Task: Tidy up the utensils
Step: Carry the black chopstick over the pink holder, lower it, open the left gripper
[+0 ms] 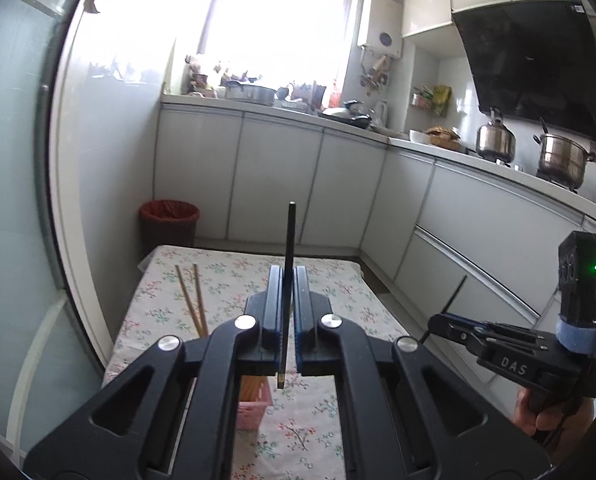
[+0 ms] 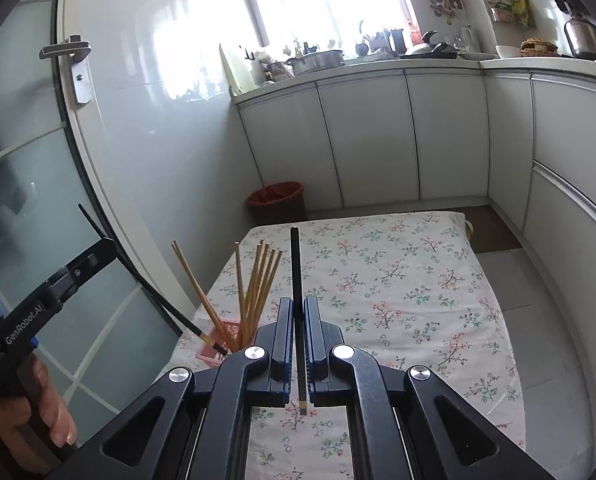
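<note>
My left gripper is shut on a black chopstick that stands up between its jaws, above a pink basket. My right gripper is shut on a second black chopstick, held above the floral tablecloth. The pink basket holds several wooden chopsticks at the table's left edge. In the right wrist view the left gripper holds its black chopstick slanted, its lower tip at the basket. The right gripper shows at the right of the left wrist view.
A red-lined waste bin stands on the floor beyond the table. White cabinets and a cluttered counter run along the back and right. A glass door with a handle is on the left. Pots sit on the stove.
</note>
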